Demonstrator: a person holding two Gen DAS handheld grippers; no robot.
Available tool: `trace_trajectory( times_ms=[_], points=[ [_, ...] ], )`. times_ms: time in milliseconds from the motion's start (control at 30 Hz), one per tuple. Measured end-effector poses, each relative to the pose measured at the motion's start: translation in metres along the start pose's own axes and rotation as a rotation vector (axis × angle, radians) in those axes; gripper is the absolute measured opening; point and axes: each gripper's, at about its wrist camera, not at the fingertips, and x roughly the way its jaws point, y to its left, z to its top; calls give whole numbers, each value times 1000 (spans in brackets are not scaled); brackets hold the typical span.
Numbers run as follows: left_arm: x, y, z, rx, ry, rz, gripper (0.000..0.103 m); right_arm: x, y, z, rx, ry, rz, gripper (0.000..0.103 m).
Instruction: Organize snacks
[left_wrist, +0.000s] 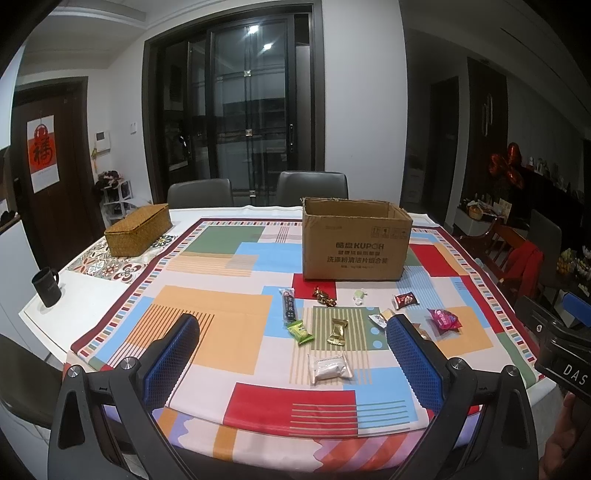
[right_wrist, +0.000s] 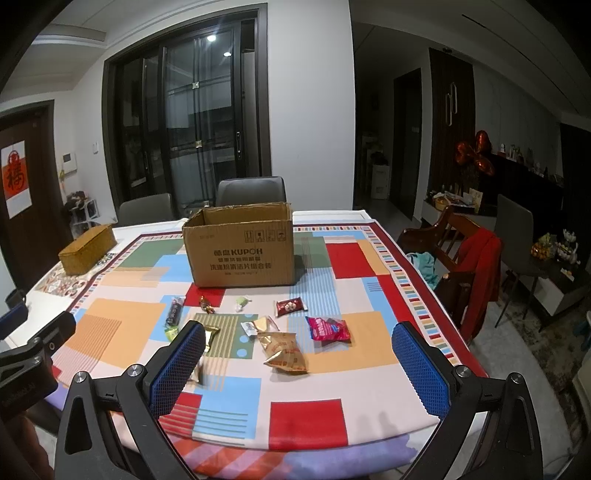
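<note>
A dim dining room frames my worktop (right_wrist: 369, 369) with its patchwork cloth, where the open cardboard box (right_wrist: 242, 254) stands at the far middle and the snack packets (right_wrist: 284, 350) lie scattered in front of it. I judge the sorting not yet begun. My left gripper (left_wrist: 291, 343) and right gripper (right_wrist: 297, 350) both hover spread wide, holding nothing.

White walls frame a dark glass sliding door (left_wrist: 236, 110) reflecting ceiling lights; two grey chairs (left_wrist: 312, 188) stand behind the table. A dark wooden door (left_wrist: 55, 184) carries a red poster (left_wrist: 42, 153).
</note>
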Motion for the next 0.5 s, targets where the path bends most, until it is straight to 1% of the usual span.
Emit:
trace_trajectory(
  times_ms=[500],
  points=[
    [-4,-3,1,5,0,-2,103,0,0,0,3,-5,0,102]
  ],
)
